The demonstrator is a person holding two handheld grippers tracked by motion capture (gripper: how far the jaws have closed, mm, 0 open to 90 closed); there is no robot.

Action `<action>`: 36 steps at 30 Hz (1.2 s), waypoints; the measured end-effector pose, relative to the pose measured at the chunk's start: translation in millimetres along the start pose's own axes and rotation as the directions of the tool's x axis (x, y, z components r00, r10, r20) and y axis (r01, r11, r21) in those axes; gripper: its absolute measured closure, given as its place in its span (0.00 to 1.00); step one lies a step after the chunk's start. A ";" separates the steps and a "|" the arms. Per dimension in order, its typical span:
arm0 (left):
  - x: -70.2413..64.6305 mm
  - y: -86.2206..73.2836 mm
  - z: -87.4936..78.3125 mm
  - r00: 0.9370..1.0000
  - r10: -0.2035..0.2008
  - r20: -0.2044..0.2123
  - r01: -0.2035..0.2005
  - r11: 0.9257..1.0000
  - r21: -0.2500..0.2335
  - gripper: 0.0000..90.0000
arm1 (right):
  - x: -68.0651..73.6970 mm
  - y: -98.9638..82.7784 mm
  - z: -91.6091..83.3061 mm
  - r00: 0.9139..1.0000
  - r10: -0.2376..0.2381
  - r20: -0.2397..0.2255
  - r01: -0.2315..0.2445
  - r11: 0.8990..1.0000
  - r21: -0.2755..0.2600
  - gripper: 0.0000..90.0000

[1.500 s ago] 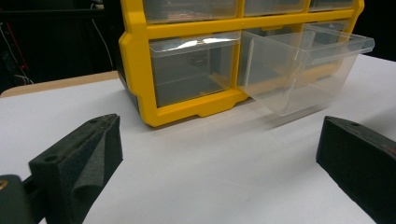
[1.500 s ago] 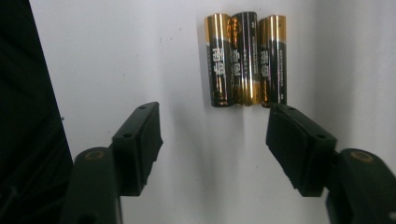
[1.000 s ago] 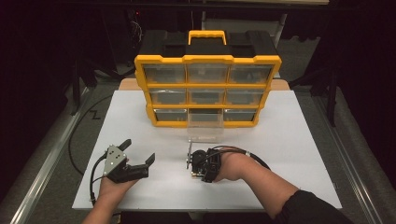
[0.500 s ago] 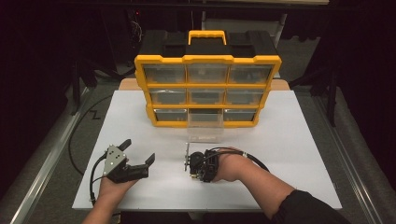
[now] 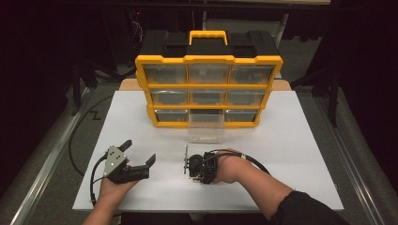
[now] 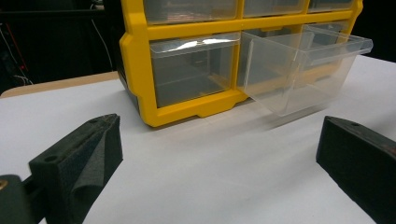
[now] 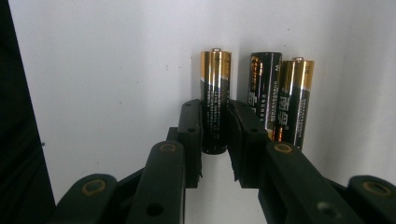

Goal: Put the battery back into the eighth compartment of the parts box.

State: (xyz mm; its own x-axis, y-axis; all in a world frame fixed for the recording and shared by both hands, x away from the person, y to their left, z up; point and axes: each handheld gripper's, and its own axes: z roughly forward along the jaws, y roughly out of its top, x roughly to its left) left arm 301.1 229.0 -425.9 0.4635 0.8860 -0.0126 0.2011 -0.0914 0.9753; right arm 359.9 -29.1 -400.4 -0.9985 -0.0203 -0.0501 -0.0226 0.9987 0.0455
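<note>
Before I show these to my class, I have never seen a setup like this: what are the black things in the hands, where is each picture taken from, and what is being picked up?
A person sits at a white table and holds a hand-worked grasping tool in each hand. The high view looks down from above; the other two pictures come from small cameras riding on each tool.

At the back stands a yellow organizer with clear drawers; its bottom middle drawer is pulled out.

The left tool rests on the table, jaws wide apart, holding nothing.

The right tool has just been closing on one battery, the leftmost of three lying side by side. Its pads sit against the battery's sides. The other two batteries lie beside it, untouched.
</note>
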 end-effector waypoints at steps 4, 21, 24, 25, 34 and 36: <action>-0.1 0.0 -0.2 1.000 0.000 0.000 0.000 1.000 -0.002 0.02 | 0.3 -0.9 -0.7 1.000 -0.006 0.002 0.006 1.000 -0.004 0.88; 0.1 0.1 0.1 1.000 -0.001 0.001 0.001 1.000 -0.003 0.02 | -2.2 -18.0 -16.0 0.999 0.025 0.020 -0.026 1.000 0.007 0.88; 0.1 0.1 0.2 1.000 -0.002 0.001 0.002 1.000 -0.003 0.02 | -3.5 -21.0 -17.6 0.999 0.025 0.022 -0.026 1.000 0.008 0.88; 0.2 0.0 0.1 1.000 -0.002 0.003 0.002 1.000 -0.004 0.02 | -3.9 -23.3 -18.9 0.999 0.029 0.025 -0.029 1.000 0.010 0.88; 0.7 -0.8 0.5 1.000 0.000 0.002 0.000 1.000 -0.001 0.02 | -6.4 -38.0 -25.9 0.999 0.045 0.031 -0.045 0.999 0.011 0.88; 0.5 -0.9 0.6 1.000 0.004 0.002 -0.004 1.000 0.001 0.02 | -7.8 -41.4 -26.8 0.998 0.055 0.032 -0.056 0.998 0.014 0.88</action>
State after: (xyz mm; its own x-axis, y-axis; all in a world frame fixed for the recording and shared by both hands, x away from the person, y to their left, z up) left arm 301.7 229.3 -426.9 0.4664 0.8846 -0.0088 0.1996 -0.0956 0.9752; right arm 367.3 -71.5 -375.2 -0.9962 0.0365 -0.0794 0.0339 0.9989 0.0338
